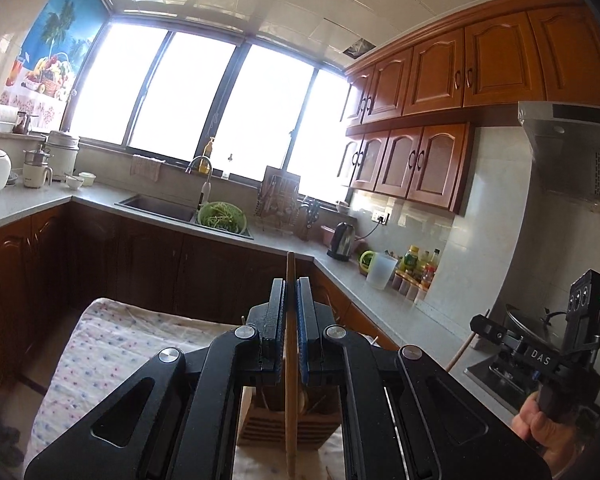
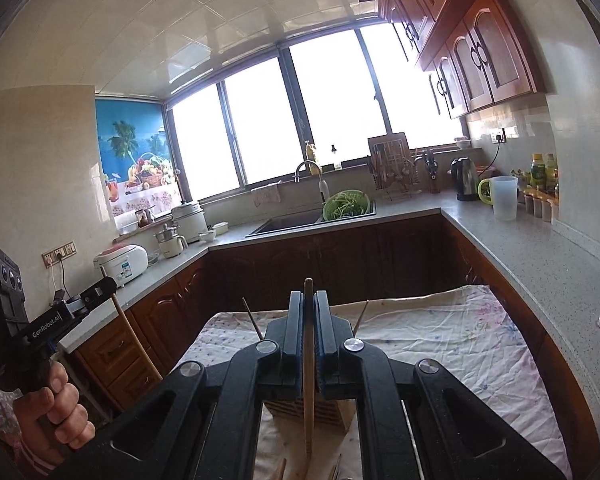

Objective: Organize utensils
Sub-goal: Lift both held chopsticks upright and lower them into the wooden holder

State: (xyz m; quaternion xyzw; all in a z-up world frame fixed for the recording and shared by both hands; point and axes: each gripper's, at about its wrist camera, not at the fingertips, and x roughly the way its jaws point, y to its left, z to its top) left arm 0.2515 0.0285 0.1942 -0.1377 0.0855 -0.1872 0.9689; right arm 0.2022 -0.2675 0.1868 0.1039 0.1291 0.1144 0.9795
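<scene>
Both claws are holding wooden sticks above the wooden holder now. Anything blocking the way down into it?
Partly: the wooden holder already has utensils standing in it, and thin sticks poke up beside the right claw. Its openings are hidden.

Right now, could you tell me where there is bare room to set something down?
The floral cloth is bare right of the wooden utensil holder. The right counter is open before the white pitcher. It is crowded by the bottles and kettle.

We see our black left gripper (image 1: 291, 292) clamped on a slim upright wooden utensil handle (image 1: 290, 392), above a slatted wooden holder (image 1: 276, 426) on the floral cloth (image 1: 112, 344).
</scene>
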